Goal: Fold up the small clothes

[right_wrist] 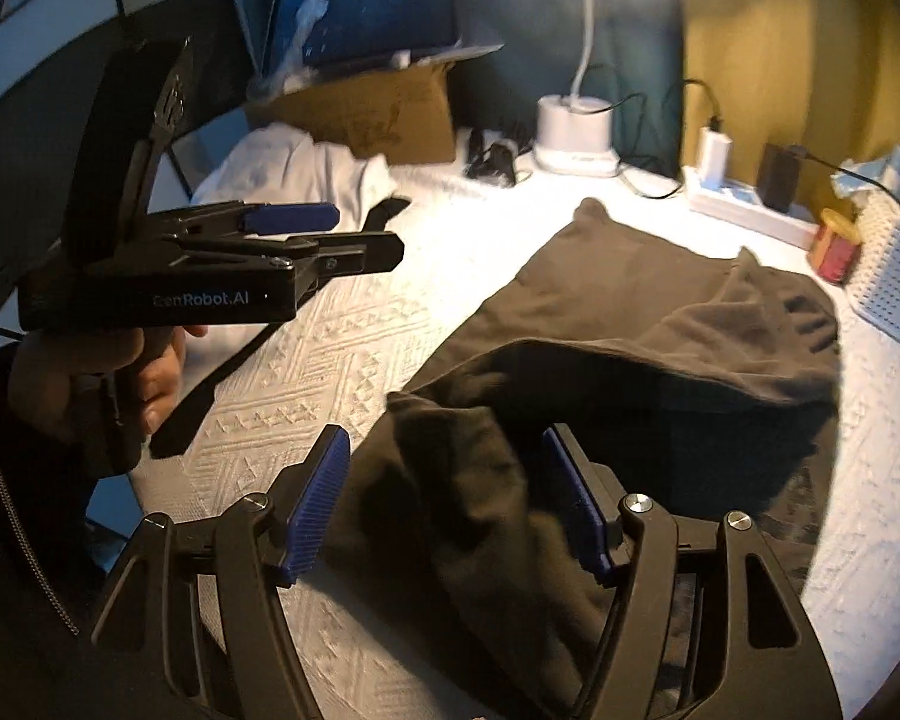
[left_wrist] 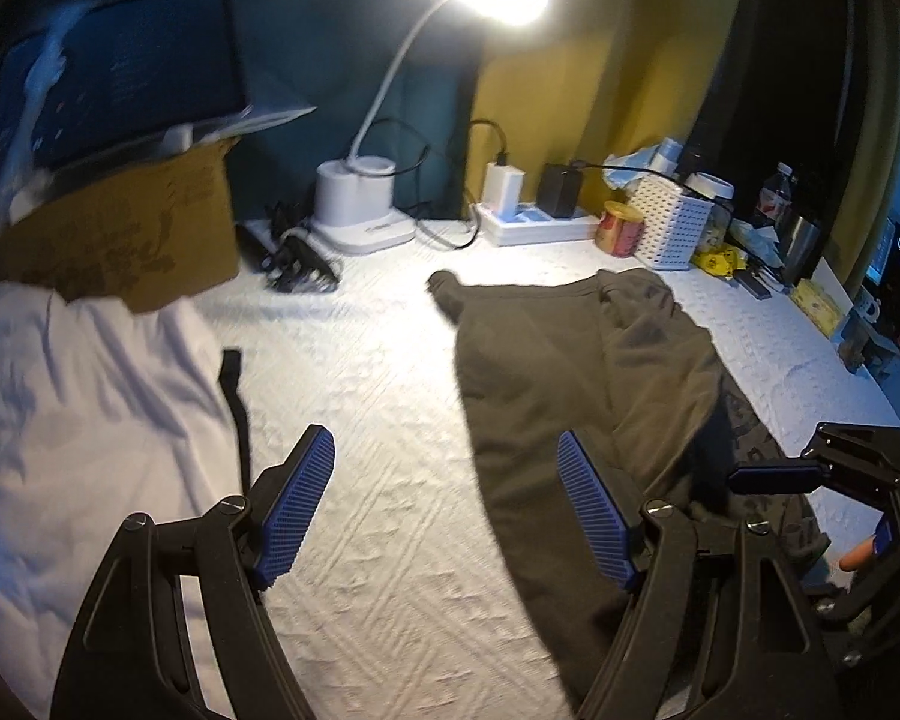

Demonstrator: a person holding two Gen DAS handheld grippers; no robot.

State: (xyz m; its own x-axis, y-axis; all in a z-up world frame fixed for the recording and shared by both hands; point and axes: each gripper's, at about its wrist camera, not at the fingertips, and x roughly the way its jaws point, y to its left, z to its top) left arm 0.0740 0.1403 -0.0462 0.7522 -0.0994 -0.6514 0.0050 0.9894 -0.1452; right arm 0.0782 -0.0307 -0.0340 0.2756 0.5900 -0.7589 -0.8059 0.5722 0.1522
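Note:
A dark olive garment [left_wrist: 540,360] lies partly folded on the white textured bedcover [left_wrist: 360,420], one side doubled over itself. My left gripper [left_wrist: 447,507] hovers open above the cover at the garment's left edge, with nothing between its blue pads. My right gripper [right_wrist: 447,504] stands open over a bunched near corner of the same garment [right_wrist: 630,312]; loose cloth lies between the jaws, and the pads do not press on it. In the right wrist view, a hand holds the left gripper [right_wrist: 354,234] at the left.
A white garment [left_wrist: 90,390] and a black strap [left_wrist: 237,396] lie at the left, below a cardboard box [left_wrist: 120,240]. Along the back stand a lamp base [left_wrist: 360,204], a power strip [left_wrist: 534,222], a red can [left_wrist: 621,228] and a white basket [left_wrist: 672,222].

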